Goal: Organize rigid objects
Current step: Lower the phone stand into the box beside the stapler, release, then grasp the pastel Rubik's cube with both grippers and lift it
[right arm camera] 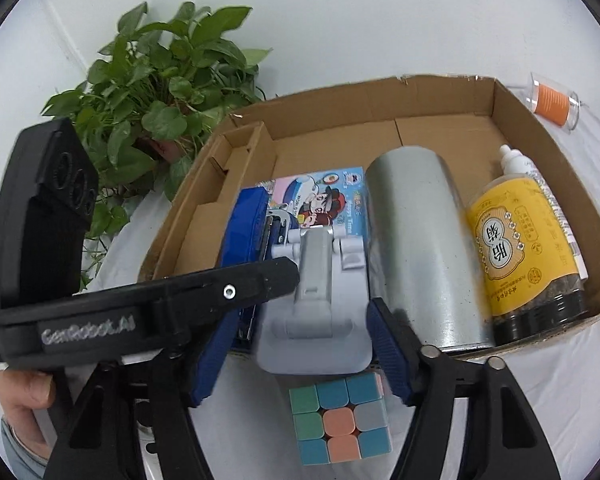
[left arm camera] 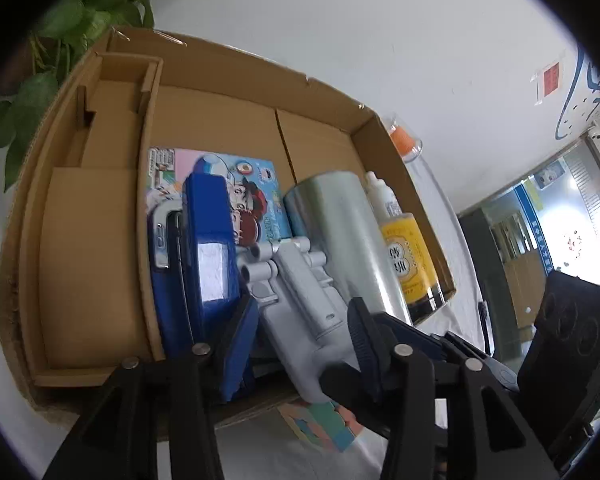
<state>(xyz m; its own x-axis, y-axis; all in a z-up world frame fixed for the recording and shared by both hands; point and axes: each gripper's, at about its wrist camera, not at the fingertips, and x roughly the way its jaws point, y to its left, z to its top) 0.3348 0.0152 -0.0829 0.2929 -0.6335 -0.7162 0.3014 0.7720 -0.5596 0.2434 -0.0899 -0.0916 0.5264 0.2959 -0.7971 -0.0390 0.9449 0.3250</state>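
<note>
L tool [left arm camera: 300,344] clamped on grey phone stand [right arm camera: 314,300], stand lying in cardboard box [right arm camera: 440,92] btwn blue stapler [right arm camera: 246,224] & silver can [right arm camera: 420,240]. R tool [right arm camera: 300,352] released, straddling stand base. Cube [right arm camera: 340,420] on tabletop [right arm camera: 540,420].

A leafy green plant [right arm camera: 160,104] stands at the far left on the white table [right arm camera: 340,20], against a plain white wall [left arm camera: 380,20].

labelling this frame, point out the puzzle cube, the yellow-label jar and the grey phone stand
puzzle cube [right arm camera: 340,424], right wrist view, centre orange tile of its top face
yellow-label jar [right arm camera: 516,248], right wrist view, middle of the label
grey phone stand [right arm camera: 314,276], right wrist view, its central arm
</note>
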